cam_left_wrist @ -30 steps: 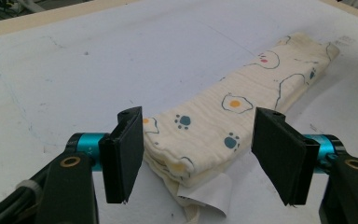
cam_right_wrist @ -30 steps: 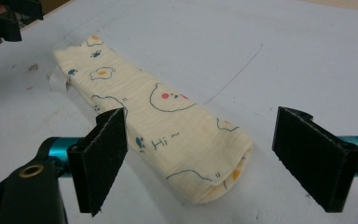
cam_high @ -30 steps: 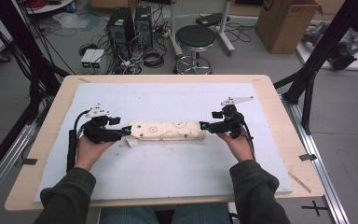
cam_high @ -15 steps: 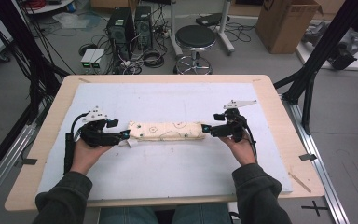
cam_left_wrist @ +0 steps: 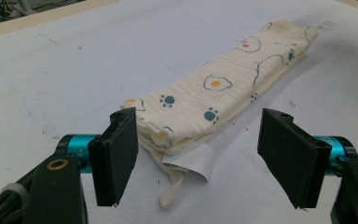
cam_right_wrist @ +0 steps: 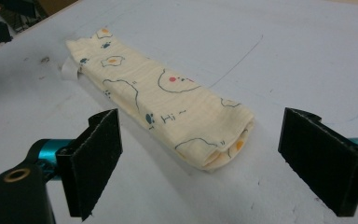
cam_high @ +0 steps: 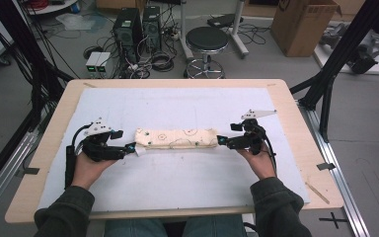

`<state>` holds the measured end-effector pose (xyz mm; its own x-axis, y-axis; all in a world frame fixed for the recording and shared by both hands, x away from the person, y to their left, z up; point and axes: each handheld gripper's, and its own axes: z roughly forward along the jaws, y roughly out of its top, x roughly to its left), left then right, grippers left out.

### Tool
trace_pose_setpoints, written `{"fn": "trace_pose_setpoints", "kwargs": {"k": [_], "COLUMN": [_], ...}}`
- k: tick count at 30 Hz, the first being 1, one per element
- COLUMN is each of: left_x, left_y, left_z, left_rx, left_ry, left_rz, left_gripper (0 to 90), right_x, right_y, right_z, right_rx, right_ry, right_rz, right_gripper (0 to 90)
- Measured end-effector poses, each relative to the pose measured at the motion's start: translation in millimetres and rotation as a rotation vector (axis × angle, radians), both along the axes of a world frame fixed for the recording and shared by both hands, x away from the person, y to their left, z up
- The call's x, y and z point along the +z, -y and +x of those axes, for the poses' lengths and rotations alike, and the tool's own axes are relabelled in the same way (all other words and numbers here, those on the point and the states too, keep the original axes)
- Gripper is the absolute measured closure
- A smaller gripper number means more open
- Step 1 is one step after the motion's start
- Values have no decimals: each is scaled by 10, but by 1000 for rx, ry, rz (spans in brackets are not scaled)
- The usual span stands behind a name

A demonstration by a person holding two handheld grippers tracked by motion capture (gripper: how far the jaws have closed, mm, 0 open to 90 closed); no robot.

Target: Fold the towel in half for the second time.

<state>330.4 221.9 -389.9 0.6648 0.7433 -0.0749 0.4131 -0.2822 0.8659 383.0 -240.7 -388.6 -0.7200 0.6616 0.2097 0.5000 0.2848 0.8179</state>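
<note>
The left hand-held gripper [cam_high: 131, 148] and right hand-held gripper [cam_high: 222, 140] are sitting spread, having just been opening, nothing pinched, at each end of the folded cloth [cam_high: 176, 138] lying on the bench [cam_high: 177, 187].

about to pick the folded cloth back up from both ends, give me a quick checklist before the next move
1. Left gripper open: ok, its jaws have just been opening and the pads stand off the folded cloth.
2. Right gripper open: ok, jaws have just been opening, cloth end lies ahead of them, untouched.
3. Cloth lying flat on the white mat: ok.
4. Fold neat: not ok, a white tag and a loop stick out at the left end.
5. Jaws lined up with each end: ok in the high view.
6. Layers square inside the fold: cannot tell.
</note>
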Motion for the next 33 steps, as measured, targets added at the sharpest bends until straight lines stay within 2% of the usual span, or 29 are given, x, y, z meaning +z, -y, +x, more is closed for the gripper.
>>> {"fn": "trace_pose_setpoints", "kwargs": {"k": [5,10,14,18,23,33], "left_x": [-24,-68,-114,-108,-162,-158], "left_y": [-17,-40,-60,-85,-89,-131], "left_z": [-56,-157,-217,-249,-308,-436], "left_rx": [-1,-4,-2,3,0,-1], "left_ry": [2,6,1,15,9,19], "left_rz": [7,-25,-13,-24,2,-5], "left_gripper": [282,274,269,259,256,251], "right_x": [-31,-80,-146,-192,-210,-220], "right_y": [35,93,149,192,201,203], "right_z": [-47,-122,-182,-222,-284,-423], "right_rx": [-3,-16,-25,-37,-32,-15], "right_ry": [0,2,6,0,4,14], "right_rz": [1,5,5,-5,-21,-24], "right_gripper": [124,123,121,121,121,121]}}
